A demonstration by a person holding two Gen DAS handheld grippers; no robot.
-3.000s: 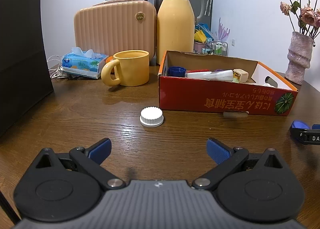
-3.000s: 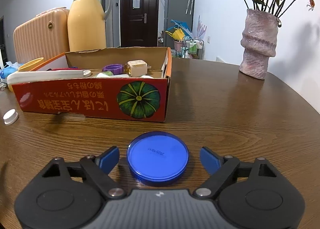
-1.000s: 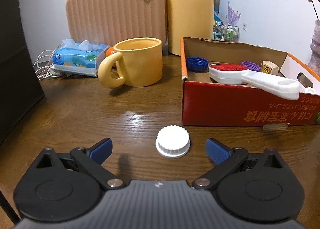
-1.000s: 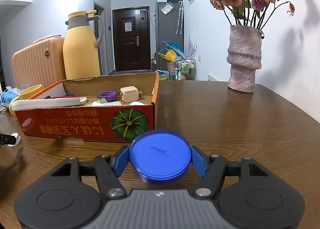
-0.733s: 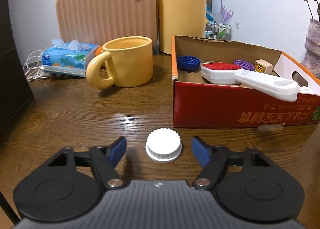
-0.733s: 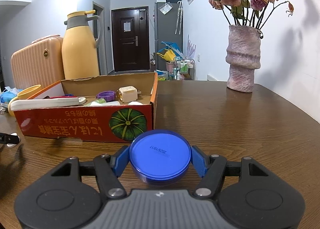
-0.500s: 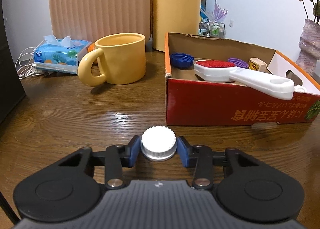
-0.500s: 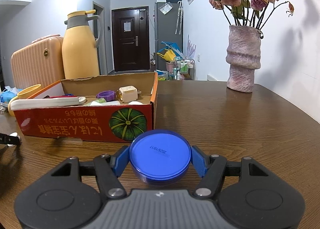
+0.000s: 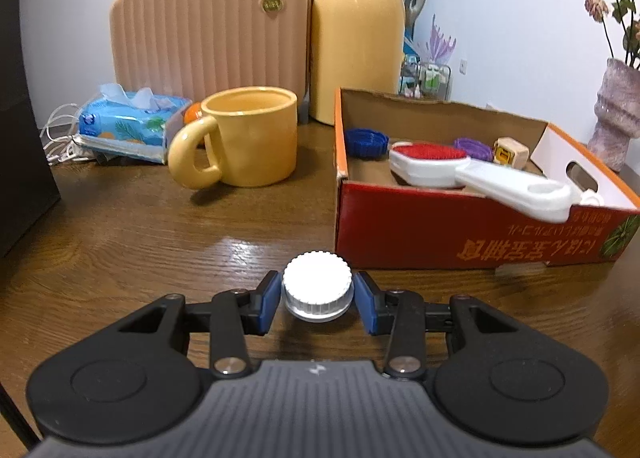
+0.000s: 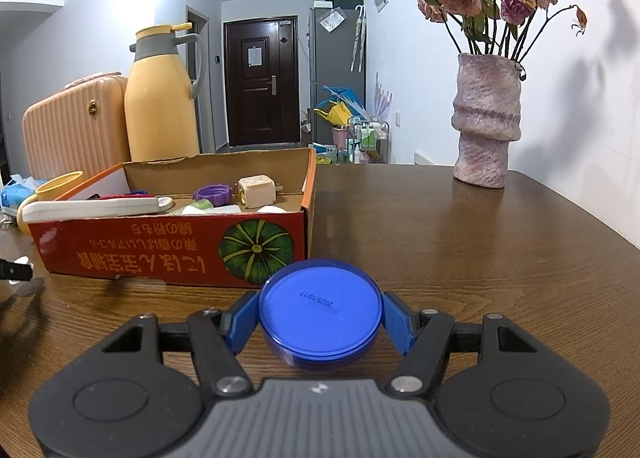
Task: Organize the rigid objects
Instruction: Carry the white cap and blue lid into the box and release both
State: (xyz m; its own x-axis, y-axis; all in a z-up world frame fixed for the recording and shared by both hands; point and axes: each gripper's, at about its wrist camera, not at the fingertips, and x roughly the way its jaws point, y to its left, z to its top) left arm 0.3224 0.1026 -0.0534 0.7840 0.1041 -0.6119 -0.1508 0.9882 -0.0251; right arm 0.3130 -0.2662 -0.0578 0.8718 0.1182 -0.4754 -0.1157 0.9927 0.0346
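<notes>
Since a second ago the left tool (image 9: 318, 300) has gone from wide open around the small white ribbed plastic cap (image 9: 317, 287) to closed on it, its blue pads pressing the cap's fluted rim from both sides. The cap looks just clear of the brown wooden table (image 9: 132, 234) or barely on it; I cannot tell which. Gripping across the rim makes sense: the ridges give the pads purchase on a low, round piece.

The right tool (image 10: 319, 322) has not shifted and holds the flat round blue plastic lid (image 10: 319, 312) edge to edge at a middling spread, the lid level and low over the table.

Just beyond both tools stands the red cardboard box with a green pumpkin print (image 10: 168, 254), open-topped, already carrying a white brush with red bristles (image 9: 452, 170), a purple ring cap (image 10: 213, 193) and a small beige block (image 10: 256, 191). It is likely where both lids are bound. A yellow ceramic mug (image 9: 244, 142) stands left of the box, clear of the path.
</notes>
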